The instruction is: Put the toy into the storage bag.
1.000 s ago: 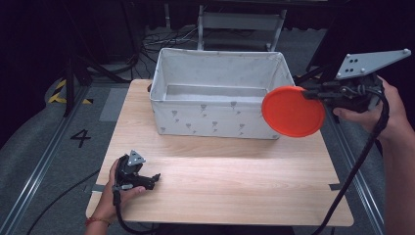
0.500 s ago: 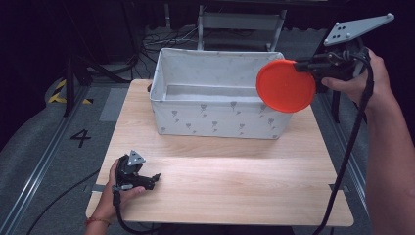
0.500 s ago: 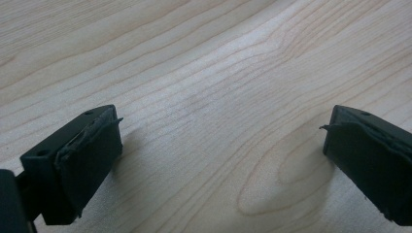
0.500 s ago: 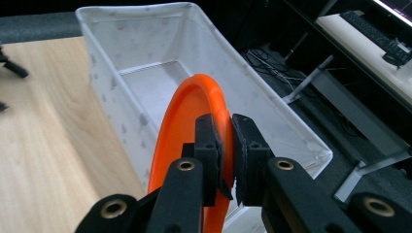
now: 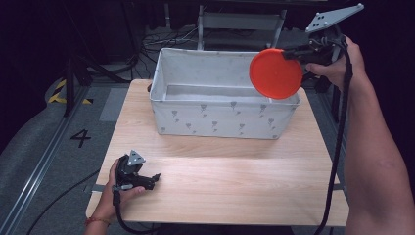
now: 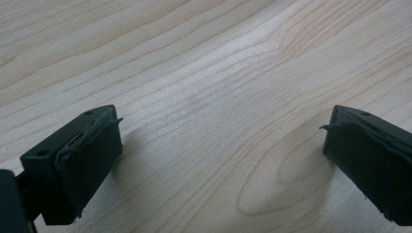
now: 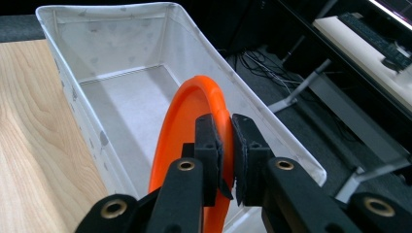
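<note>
Gripping the orange plate (image 5: 275,73) by its rim, my right claw (image 5: 293,53) holds it upright over the white bin (image 5: 220,115); my left claw (image 5: 155,177) rests wide apart on the counter (image 5: 235,171).

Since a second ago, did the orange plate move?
Yes. The orange plate, clamped in the right gripper, went up the high view, from the white bin's front right corner to over its right end.

The orange plate (image 7: 189,145) runs off the right gripper view's bottom edge, its rim partly behind the tongs (image 7: 227,145).
</note>
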`<state>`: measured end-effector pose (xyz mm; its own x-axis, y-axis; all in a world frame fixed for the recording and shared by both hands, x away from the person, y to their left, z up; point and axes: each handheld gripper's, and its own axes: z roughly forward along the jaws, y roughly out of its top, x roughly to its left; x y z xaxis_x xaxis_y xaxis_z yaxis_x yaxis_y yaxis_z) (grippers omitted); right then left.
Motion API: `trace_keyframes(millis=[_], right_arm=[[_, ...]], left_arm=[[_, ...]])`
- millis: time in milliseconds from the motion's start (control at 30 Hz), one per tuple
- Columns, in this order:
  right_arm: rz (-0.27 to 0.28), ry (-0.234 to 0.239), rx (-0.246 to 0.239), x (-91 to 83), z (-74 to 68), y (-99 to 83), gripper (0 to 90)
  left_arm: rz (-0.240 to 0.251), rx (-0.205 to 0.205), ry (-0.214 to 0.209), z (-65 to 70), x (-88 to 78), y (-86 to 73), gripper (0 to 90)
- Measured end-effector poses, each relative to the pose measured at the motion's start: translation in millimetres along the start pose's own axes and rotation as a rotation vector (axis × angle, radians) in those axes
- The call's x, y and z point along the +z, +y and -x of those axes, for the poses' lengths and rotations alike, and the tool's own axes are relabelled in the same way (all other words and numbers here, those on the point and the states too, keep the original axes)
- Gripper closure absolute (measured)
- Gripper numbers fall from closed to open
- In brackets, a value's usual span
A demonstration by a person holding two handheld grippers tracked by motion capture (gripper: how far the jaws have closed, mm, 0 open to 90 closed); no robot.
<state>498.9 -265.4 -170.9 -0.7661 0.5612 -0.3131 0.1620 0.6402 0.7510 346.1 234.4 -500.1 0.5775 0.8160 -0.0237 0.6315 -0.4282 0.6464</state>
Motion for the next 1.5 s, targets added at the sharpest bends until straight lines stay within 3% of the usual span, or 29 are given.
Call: trace_keyframes(millis=[233,367,467,567,867,1100,1400,1500], right_arm=[[-0.032,0.035,-0.027,28.9,7.8,-3.7,82.4],[-0.079,0.072,-0.047,50.2,10.0,-8.3,82.4],[-0.096,0.077,-0.057,55.8,9.8,-10.7,82.4],[-0.105,0.113,-0.081,64.5,10.4,-14.9,82.4],[-0.184,0.233,-0.188,78.4,-6.8,-20.6,82.1],[-0.253,0.259,-0.228,86.6,-16.6,-24.1,81.8],[-0.449,0.321,-0.266,118.8,-23.4,-38.0,82.0],[-0.467,0.334,-0.256,122.4,-23.8,-41.5,82.0]], left_arm=[[-0.003,0.000,-0.001,0.0,-0.2,0.0,0.9],[-0.002,-0.001,-0.001,0.0,-0.1,0.0,0.9],[-0.002,0.000,-0.001,0.0,-0.1,0.0,0.9],[-0.001,-0.001,-0.001,0.1,-0.1,0.0,0.9],[-0.002,0.002,0.000,-0.1,-0.1,-0.1,0.9],[-0.002,0.001,-0.001,0.0,-0.1,-0.1,0.9],[0.000,-0.001,0.000,0.1,0.0,-0.1,0.9],[-0.001,-0.001,-0.001,0.1,0.0,-0.1,0.9]])
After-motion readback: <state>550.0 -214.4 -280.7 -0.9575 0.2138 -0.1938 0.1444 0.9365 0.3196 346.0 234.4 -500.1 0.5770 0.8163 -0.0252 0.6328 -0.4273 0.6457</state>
